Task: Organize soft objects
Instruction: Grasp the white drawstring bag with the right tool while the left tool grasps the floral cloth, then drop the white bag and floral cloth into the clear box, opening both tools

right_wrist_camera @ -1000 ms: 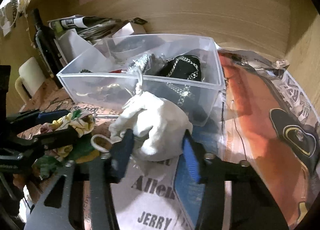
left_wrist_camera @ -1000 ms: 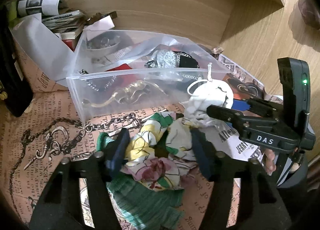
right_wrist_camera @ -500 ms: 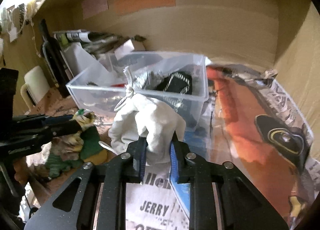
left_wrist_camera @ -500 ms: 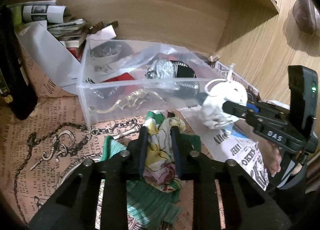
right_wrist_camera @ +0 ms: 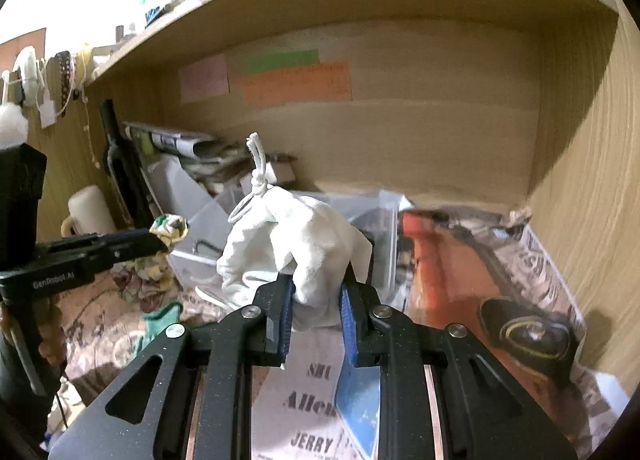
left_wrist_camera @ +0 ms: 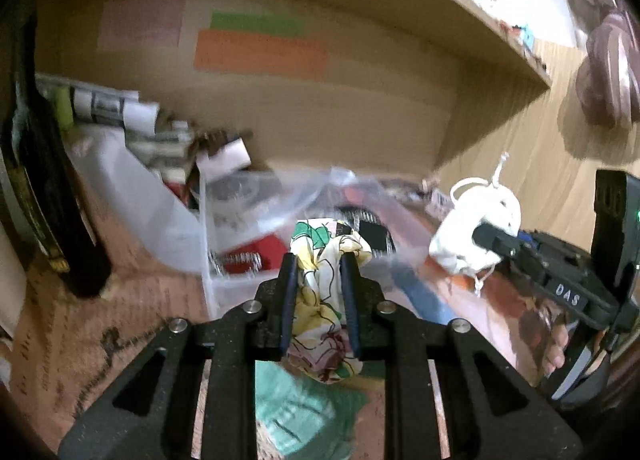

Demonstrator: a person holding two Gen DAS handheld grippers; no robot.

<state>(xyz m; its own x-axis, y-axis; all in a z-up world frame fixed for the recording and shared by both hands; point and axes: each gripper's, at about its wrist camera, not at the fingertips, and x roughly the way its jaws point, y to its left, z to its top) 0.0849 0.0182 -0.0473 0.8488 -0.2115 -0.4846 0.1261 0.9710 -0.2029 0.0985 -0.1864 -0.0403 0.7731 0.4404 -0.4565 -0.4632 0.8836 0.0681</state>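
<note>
The left gripper (left_wrist_camera: pixel 318 292) clenches the floral cloth (left_wrist_camera: pixel 320 300) above the bin (left_wrist_camera: pixel 240 260) while the right gripper (right_wrist_camera: pixel 316 308) pinches the white pouch (right_wrist_camera: pixel 288 236) aloft, whose dangling cord (right_wrist_camera: pixel 258 164) could snag the bin's rim.

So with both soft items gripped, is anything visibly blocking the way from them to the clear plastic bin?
Nothing visible does. The left gripper holds the floral cloth and the right gripper the white drawstring pouch, both lifted in front of the clear bin, whose top appears open.
</note>
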